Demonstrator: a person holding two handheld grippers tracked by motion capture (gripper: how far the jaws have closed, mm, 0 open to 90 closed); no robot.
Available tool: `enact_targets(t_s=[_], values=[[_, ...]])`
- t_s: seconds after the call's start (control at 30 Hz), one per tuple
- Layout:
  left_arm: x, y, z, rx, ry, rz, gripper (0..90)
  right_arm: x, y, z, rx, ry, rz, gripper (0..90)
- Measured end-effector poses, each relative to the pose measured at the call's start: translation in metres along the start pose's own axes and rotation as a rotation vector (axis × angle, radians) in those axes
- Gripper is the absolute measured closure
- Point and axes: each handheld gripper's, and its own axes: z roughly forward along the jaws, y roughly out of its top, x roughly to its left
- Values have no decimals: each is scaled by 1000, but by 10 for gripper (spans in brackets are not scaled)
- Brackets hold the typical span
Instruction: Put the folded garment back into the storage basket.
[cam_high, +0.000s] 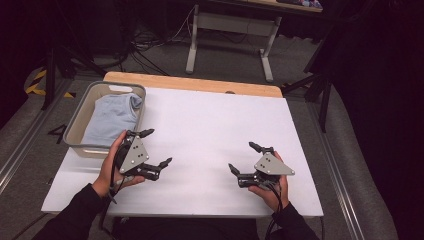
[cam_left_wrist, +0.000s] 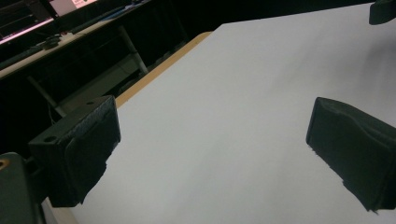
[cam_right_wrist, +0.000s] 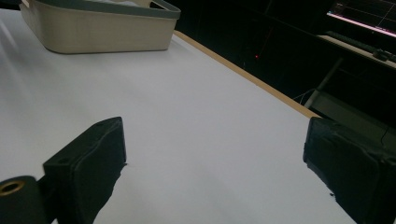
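Right now both grippers sit low over the white table top (cam_high: 200, 125), jaws spread wide w/ nothing between them. Left gripper (cam_high: 157, 148) is held in the person's left hand (cam_high: 111, 167), just beside the near right corner of the basket (cam_high: 82, 115), tips aimed toward the table's middle. In the left gripper view its two black jaws stand far apart over bare white surface, wooden table edge (cam_left_wrist: 159, 70) running behind. Right gripper (cam_high: 243, 158) is in the right hand (cam_high: 272, 192) near the front right of the table, tips pointing left toward the other gripper, well apart from it. Basket sits at the table's back left corner, approx. on the edge, w/ a folded light-blue cloth (cam_high: 112, 117) lying inside it; neither gripper touches the cloth. Right gripper view shows the basket's beige wall (cam_right_wrist: 93, 30) farther off, beyond its own wide jaws.
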Motion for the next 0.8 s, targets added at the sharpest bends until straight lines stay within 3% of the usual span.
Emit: enact_targets(t_s=[0.23,0.8], values=[[-5,-5,-1,7,-6,-7,44,2,-1,2,5,7,-7,63],[-5,-32,-9,84,13,-54,46,4,-3,4,9,20,-13,63]])
